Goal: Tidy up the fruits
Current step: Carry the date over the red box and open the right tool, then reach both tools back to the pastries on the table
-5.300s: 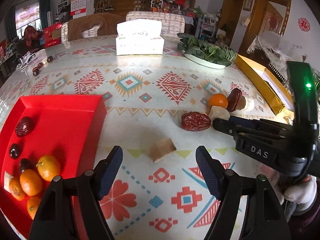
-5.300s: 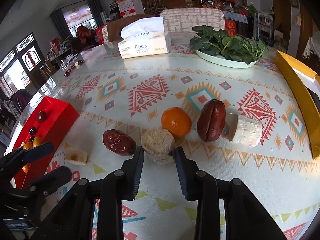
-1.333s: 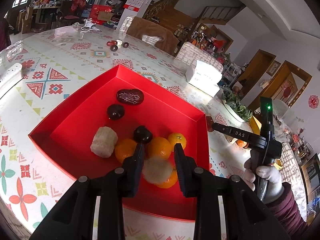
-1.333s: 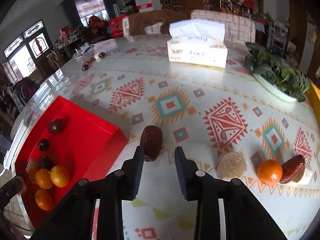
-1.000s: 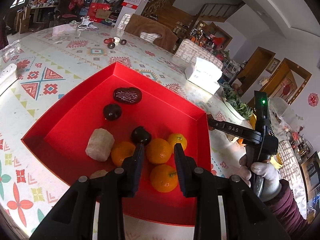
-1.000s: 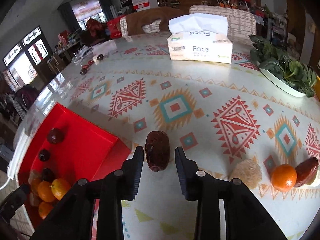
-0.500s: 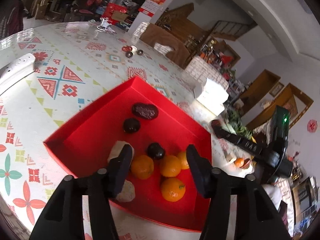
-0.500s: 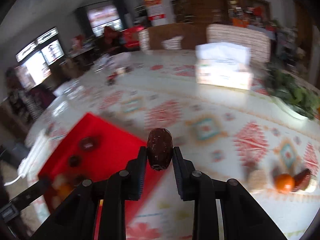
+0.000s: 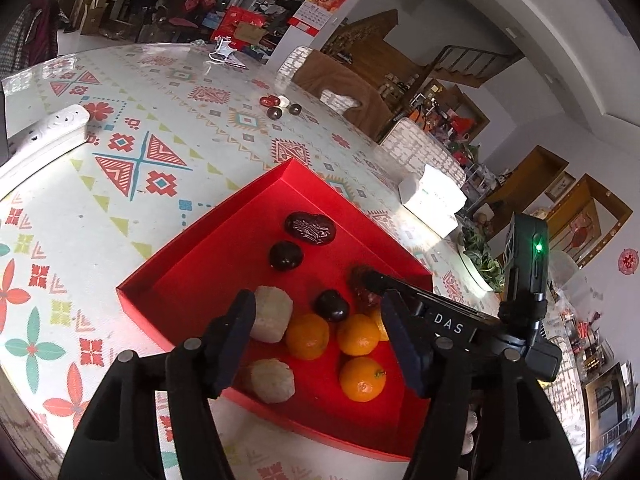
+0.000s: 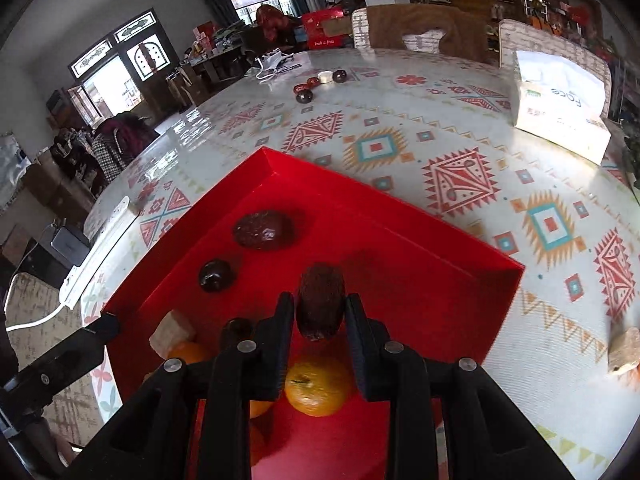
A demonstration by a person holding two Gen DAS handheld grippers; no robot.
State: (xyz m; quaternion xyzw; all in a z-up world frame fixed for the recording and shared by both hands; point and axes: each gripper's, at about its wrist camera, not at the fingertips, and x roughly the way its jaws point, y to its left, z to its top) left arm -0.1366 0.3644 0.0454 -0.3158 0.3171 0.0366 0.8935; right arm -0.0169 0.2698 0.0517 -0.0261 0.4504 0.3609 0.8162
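A red tray (image 9: 200, 248) holds three oranges (image 9: 362, 378), two pale chunks (image 9: 272, 314), a wrinkled red date (image 9: 310, 229) and two dark round fruits (image 9: 285, 255). My left gripper (image 9: 318, 312) hangs over the tray's near side, its jaws opening with nothing between them. My right gripper (image 10: 320, 312) is shut on a second red date (image 10: 320, 300), held upright above the tray (image 10: 400, 248) and an orange (image 10: 318, 388). In the left wrist view that gripper (image 9: 370, 280) reaches in from the right with the date (image 9: 360, 282) at its tip.
A tissue box (image 10: 560, 120) stands at the table's far right. A pale chunk (image 10: 624, 350) lies on the patterned cloth right of the tray. Small fruits (image 9: 280, 106) sit at the far side, a white power strip (image 9: 44, 136) at the left edge.
My left gripper let go of a pale chunk, which now lies in the tray's near corner, and its jaws spread. My right gripper closed on the date and carried it left over the tray.
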